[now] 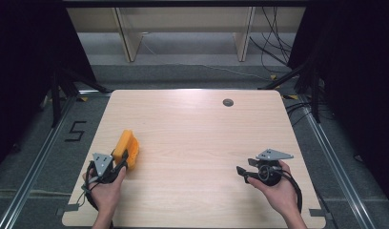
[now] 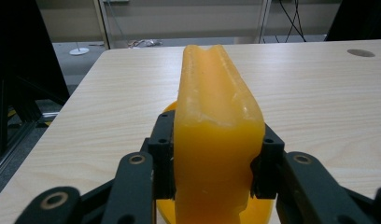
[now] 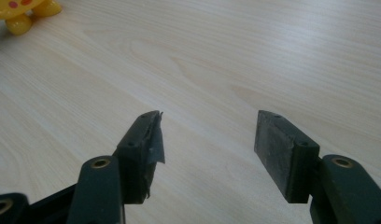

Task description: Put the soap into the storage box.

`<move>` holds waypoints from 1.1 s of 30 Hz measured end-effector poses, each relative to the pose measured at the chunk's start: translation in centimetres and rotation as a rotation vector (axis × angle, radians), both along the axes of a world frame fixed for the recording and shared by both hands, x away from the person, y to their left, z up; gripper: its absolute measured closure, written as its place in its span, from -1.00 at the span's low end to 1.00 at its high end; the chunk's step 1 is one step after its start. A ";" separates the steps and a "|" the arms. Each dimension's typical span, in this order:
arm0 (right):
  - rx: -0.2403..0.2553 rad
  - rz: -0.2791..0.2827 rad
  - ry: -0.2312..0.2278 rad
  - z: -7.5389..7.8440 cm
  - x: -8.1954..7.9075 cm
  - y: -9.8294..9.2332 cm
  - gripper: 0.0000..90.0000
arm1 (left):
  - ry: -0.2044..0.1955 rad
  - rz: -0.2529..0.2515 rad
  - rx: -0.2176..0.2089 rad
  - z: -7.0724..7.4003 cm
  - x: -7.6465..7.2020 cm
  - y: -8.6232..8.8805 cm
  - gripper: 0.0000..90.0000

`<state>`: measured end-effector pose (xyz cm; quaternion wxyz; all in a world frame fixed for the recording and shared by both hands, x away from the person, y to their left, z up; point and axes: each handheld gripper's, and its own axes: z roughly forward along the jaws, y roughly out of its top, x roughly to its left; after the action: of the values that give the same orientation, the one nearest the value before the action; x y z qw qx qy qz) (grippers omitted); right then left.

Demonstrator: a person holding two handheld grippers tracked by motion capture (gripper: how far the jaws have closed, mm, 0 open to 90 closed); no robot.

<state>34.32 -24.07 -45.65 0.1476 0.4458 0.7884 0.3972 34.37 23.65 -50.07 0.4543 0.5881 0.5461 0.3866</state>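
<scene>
Wooden table [image 1: 192, 143], left hand-held gripper [image 2: 212, 168] clamping yellow toy [image 2: 216, 140]

A light wooden table [image 1: 197, 143] with rounded corners stands on grey floor, its grain running side to side. A small dark round cap [image 1: 228, 102] sits flush in the top at about one o'clock from the centre, near the far edge. At about nine o'clock, close to the left edge, an orange toy [image 1: 127, 148] rests on the top, its flat round base touching the wood in the left gripper view. The remaining surface shows plain wood.
</scene>
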 end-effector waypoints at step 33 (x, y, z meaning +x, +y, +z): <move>-0.015 0.036 0.022 -0.2 0.0 0.1 -0.11 | 0.155 -0.061 0.001 1.2 1.3 0.5 0.07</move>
<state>34.36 -24.00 -45.86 0.1350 0.4346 0.8009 0.3890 35.72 24.12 -48.85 0.4220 0.6330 0.5611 0.3261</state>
